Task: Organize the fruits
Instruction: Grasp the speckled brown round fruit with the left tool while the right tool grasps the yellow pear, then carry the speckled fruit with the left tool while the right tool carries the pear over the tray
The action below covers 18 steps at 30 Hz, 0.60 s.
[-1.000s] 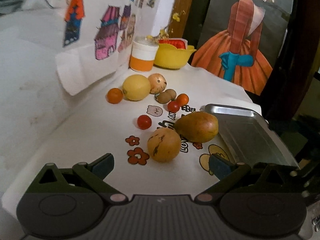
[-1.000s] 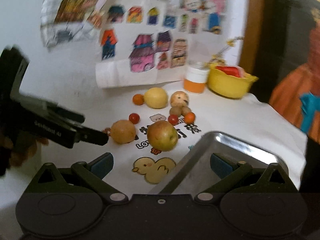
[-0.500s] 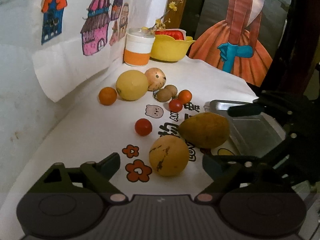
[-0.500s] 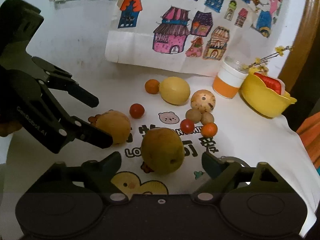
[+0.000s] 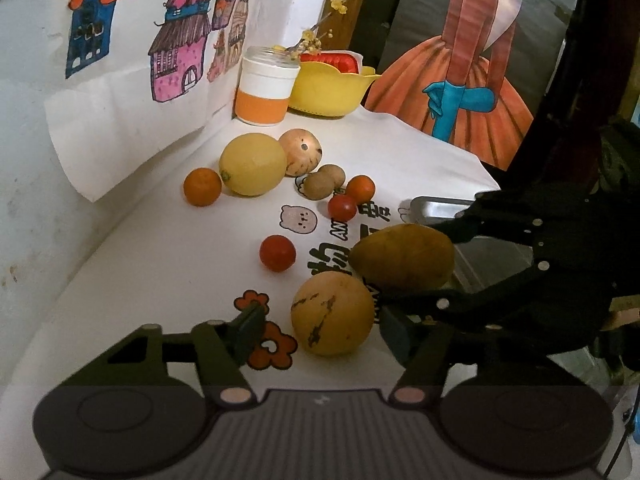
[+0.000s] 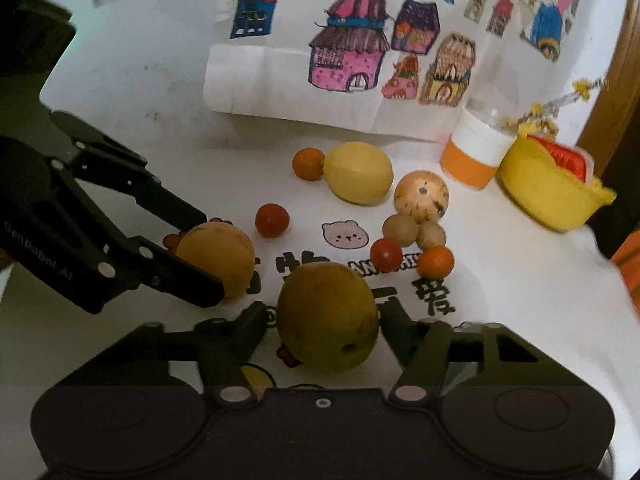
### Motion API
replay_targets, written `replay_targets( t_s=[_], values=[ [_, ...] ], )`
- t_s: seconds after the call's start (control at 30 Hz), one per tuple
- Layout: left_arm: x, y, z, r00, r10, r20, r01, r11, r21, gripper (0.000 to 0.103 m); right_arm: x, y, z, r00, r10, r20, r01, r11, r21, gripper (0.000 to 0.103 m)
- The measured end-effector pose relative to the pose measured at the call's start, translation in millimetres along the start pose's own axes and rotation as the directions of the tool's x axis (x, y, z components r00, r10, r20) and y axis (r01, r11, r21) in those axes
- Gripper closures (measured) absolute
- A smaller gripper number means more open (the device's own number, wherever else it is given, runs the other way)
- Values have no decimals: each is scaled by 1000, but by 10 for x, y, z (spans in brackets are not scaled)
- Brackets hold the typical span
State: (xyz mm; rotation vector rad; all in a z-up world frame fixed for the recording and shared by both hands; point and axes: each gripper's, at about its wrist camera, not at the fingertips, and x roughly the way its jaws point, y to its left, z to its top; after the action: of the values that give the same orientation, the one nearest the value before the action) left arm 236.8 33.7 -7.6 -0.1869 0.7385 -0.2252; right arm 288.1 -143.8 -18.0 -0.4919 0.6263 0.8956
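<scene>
A round orange-yellow fruit point(image 5: 332, 314) with dark marks lies on the white cloth between the spread fingers of my left gripper point(image 5: 322, 328); a gap shows on its left side. A larger greenish-yellow fruit point(image 6: 326, 316) lies between the fingers of my right gripper point(image 6: 322, 320), with the pads close to its sides. In the left wrist view the right gripper point(image 5: 404, 260) straddles that fruit point(image 5: 404, 258). From the right wrist camera, the left gripper point(image 6: 208, 258) straddles the marked fruit point(image 6: 218, 258). The metal tray point(image 5: 436, 204) shows only a corner behind the right gripper.
Farther back lie a lemon point(image 5: 252, 164), a spotted round fruit point(image 5: 300, 152), two small brown fruits point(image 5: 324, 182), small oranges point(image 5: 202, 186) and cherry tomatoes point(image 5: 277, 253). An orange-and-white cup point(image 5: 266, 92) and a yellow bowl point(image 5: 332, 88) stand by the wall with drawings.
Both grippers moved forward and down, each now around its own fruit. Their fingers stand closer together than half a second ago. The fruits have not shifted.
</scene>
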Motion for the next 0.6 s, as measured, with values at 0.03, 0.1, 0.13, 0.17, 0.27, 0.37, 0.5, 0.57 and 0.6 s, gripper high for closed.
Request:
replay_targets(
  t_s=[0.03,0.1,0.13,0.17,0.27,0.37,0.5,0.57,0.6],
  values=[
    [6,2,6,1000,-4,-2,4,1000,-2,43,13,-23,3,1000,6,-2,-6,1000,18,47],
    [13,-2,14,1000,-13,-7,13,1000,-5,46,35,-61,4,1000,18,-3,-18,999,44,48],
    [17,-7,18,1000,-16,-10,16,1000,-2,48,42,-79,5,1000,25,-2,-25,998,57,48],
    [21,-14,19,1000,-16,-11,16,1000,1,50,47,-91,5,1000,28,-1,-28,997,65,48],
    [32,-33,23,1000,-14,-13,14,1000,4,52,67,-111,11,999,39,1,-39,997,73,47],
    [31,-37,26,1000,-10,-13,10,1000,-5,54,94,-141,24,999,51,2,-51,995,87,48],
    [33,-63,34,1000,6,-17,-6,1000,-15,55,105,-162,35,998,60,3,-60,993,98,48],
    [35,-74,38,1000,16,-17,-17,999,-34,55,92,-170,16,998,61,10,-62,992,108,48],
    [39,-76,44,1000,19,-17,-20,999,-44,55,78,-178,1,998,62,14,-63,991,120,48]
  ],
)
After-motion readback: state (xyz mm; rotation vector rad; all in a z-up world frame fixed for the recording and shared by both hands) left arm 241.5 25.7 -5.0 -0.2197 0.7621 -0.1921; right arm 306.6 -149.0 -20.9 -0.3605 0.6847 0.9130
